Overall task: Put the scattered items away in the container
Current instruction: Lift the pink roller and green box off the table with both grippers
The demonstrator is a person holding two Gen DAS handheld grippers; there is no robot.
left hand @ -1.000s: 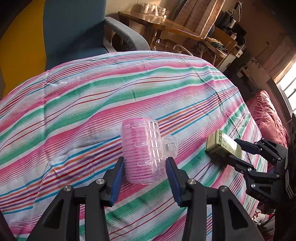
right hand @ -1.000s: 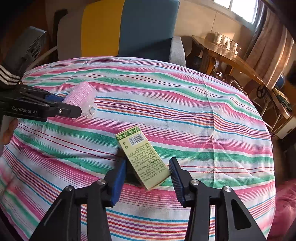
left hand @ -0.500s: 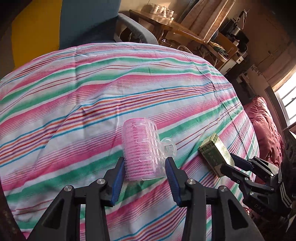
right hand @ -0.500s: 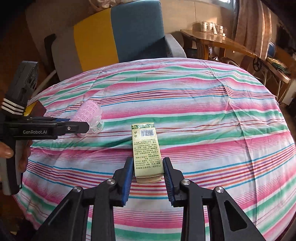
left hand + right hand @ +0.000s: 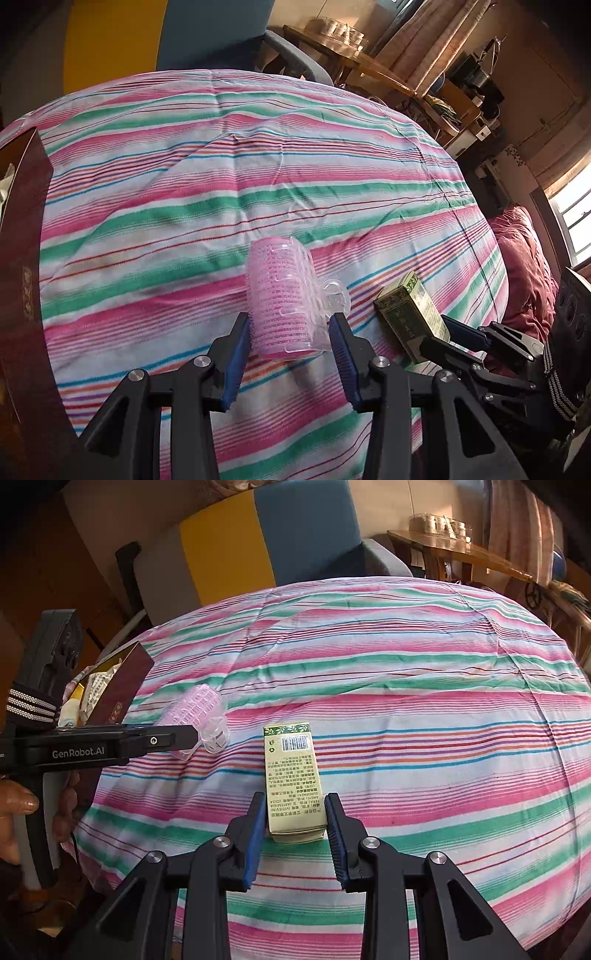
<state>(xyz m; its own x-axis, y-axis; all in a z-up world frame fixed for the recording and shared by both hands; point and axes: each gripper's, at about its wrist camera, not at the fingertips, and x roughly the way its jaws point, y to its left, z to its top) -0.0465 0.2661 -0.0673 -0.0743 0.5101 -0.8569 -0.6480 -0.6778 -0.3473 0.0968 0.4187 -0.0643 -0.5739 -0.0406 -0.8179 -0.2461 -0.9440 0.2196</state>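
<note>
Blue ribbed pads line both tongs. In the right wrist view the right gripper (image 5: 295, 832) is clamped on the near end of a pale green rectangular cardboard carton (image 5: 293, 781), pads pressed to its long sides. The carton's printed face is up: a barcode near the far end, a leaf-patterned band beyond it, and blocks of small print below, too fine to read apart from scraps of Latin letters.

In the left wrist view the left gripper (image 5: 290, 345) is closed around the near end of a pink bristled plastic hair roller with a clear clip-on cover (image 5: 284, 299), one pad on each side of the cylinder. Whether either item is lifted clear of the pink, green and white striped bedcover (image 5: 424, 709) I cannot tell; both look at or just above it.

Further left, seen from the right wrist, the left tool's side reads "GenRobot.AI", with the person's hand (image 5: 22, 812) on its handle. Beyond it, at the bedcover's left edge, stands the dark maroon open cardboard box (image 5: 120, 688), the container, with some pale items already inside and small gold characters on its wall, unreadable.

Judging from this, both grasps are made and the carry is in hand. Next, each item needs moving left over the box's open top, then releasing, one tool at a time to avoid crowding the opening.
</note>
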